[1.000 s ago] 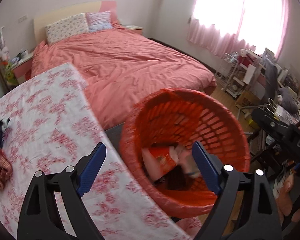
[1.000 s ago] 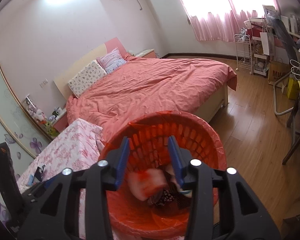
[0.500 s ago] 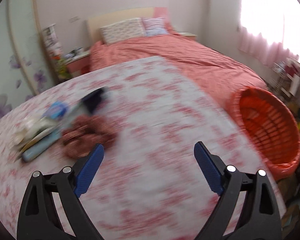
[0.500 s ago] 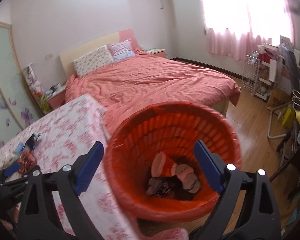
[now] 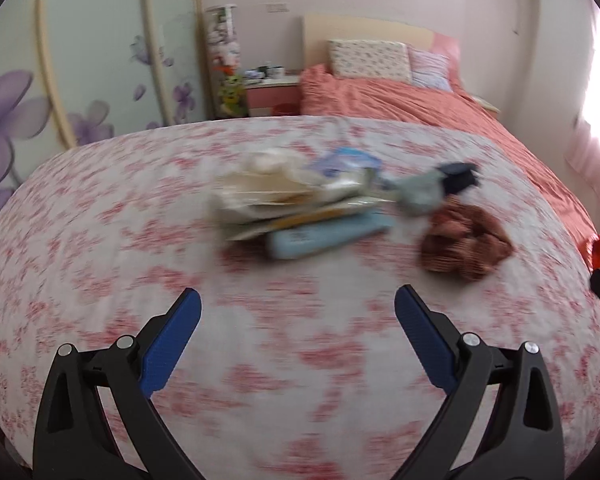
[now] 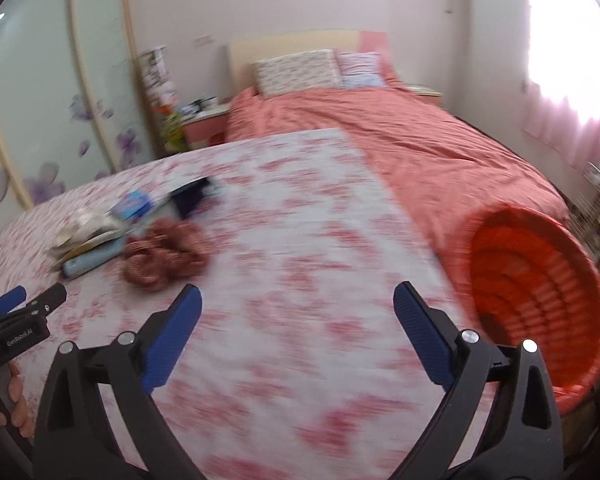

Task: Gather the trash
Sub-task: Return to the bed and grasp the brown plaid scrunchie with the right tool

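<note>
Nearest, left gripper (image 5: 296, 312) over the floral tablecloth (image 5: 100, 240), jaws opening wide, nothing between the blue pads (image 5: 172, 340). Right gripper (image 6: 297, 312) likewise opening, empty, above bare cloth.

Beyond the left gripper, ahead and well apart: a blurred heap of trash on the cloth. Closest in that heap, a pale blue tube (image 5: 324, 236); touching its far side, cream paper wrappers (image 5: 268, 192). Right of the tube, a crumpled reddish-brown cloth (image 5: 464, 244), near but clear of the right-hand pad. Behind the tube, a light blue packet (image 5: 344, 162) and a dark object (image 5: 458, 176), too blurred to name.

From the right wrist view, same heap far to the left of the right gripper, reddish-brown cloth (image 6: 164, 254) nearest. Orange plastic basket (image 6: 536, 300) just right of that gripper, off the table edge, mouth tilted toward the camera.

Farthest: pink bed (image 6: 420, 144) with two pillows (image 6: 296, 70), beyond the tablecloth.
</note>
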Demonstrator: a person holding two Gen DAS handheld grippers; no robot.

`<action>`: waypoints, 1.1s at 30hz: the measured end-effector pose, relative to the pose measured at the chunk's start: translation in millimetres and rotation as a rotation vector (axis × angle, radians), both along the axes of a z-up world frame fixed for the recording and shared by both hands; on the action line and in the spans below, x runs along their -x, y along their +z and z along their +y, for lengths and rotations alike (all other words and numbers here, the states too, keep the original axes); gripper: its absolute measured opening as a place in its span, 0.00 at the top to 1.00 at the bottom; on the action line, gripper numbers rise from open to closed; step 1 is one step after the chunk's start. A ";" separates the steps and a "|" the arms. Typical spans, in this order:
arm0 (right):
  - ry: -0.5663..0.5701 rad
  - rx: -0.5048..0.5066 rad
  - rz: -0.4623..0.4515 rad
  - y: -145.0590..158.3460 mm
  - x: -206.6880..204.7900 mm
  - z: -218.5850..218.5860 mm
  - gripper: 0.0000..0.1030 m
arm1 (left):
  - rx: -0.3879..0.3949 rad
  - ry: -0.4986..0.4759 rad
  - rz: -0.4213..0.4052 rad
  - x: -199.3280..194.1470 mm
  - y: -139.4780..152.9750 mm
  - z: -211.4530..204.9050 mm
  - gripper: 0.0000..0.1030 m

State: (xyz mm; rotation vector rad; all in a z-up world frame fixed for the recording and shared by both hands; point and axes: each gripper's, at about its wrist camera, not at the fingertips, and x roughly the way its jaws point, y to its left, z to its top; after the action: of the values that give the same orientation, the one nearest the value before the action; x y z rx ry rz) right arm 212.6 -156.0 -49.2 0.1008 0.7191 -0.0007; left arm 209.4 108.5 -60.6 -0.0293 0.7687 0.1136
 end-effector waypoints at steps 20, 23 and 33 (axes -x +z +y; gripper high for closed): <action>0.088 0.011 0.179 -39.8 -93.3 112.1 0.19 | 0.088 0.073 0.025 -5.6 -16.9 60.7 0.06; 0.092 0.011 0.163 -37.2 -89.4 109.0 0.41 | 0.089 0.060 0.026 -8.7 -17.9 58.0 0.06; 0.068 0.017 0.141 -34.2 -74.4 75.8 0.71 | 0.110 0.052 0.011 -18.7 -9.8 53.3 0.06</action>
State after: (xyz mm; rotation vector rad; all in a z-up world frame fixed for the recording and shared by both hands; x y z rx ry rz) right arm 287.0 -80.1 -83.4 0.0603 0.8633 0.0516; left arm 228.1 161.8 -70.4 -0.1532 0.7845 0.1205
